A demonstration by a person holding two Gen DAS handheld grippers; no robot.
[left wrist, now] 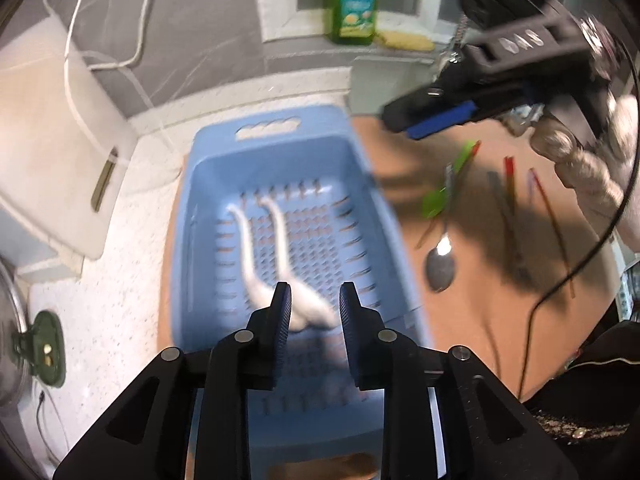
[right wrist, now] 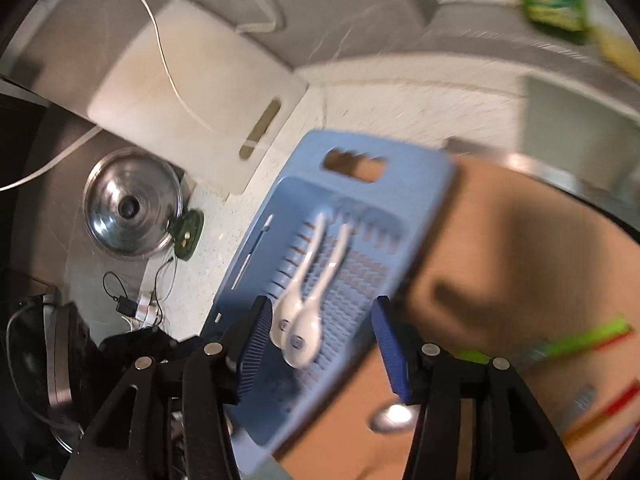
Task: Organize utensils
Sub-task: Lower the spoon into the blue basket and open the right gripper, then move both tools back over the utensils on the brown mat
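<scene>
left gripper [left wrist: 315,306]: spread, empty | right gripper [right wrist: 320,330]: spread, empty | two white spoons [right wrist: 304,304] in blue basket [right wrist: 416,208], centre frame

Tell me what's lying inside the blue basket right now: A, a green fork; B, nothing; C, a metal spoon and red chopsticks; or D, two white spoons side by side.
D: two white spoons lie side by side on the slotted floor of the blue basket, while the metal spoon rests outside it on the brown board.
</scene>
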